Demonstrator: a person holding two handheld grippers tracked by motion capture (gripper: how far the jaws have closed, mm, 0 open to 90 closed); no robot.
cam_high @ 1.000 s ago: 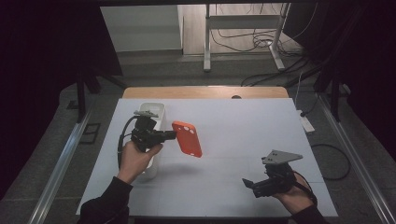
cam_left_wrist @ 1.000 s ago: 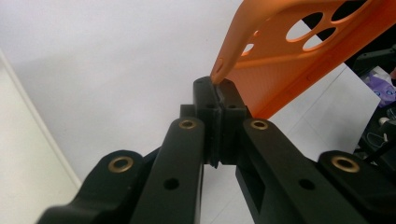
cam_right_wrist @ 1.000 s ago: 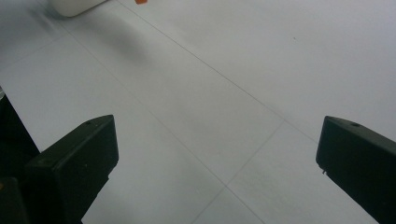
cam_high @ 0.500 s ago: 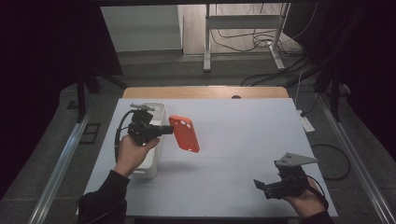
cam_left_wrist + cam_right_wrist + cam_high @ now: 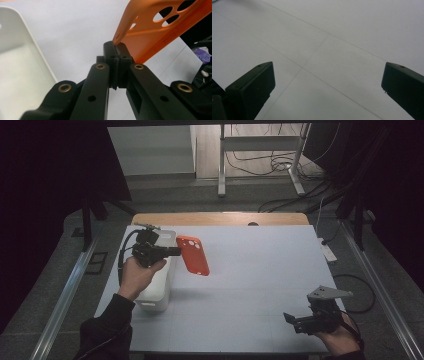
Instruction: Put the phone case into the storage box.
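Holding the orange phone case (image 5: 193, 255) aloft, your left tongs (image 5: 176, 251) clamp one edge above the pale desk (image 5: 250, 270).
Your right tongs (image 5: 291, 319) gape empty at the near corner; white bin (image 5: 156, 292) sits left, dark curtains and cables behind.

We count 1 orange phone case (image 5: 193, 255), 1 white bin (image 5: 159, 290) at 9 o'clock, 2 grippers: left (image 5: 175, 251), right (image 5: 290, 319), 1 table (image 5: 260, 270).
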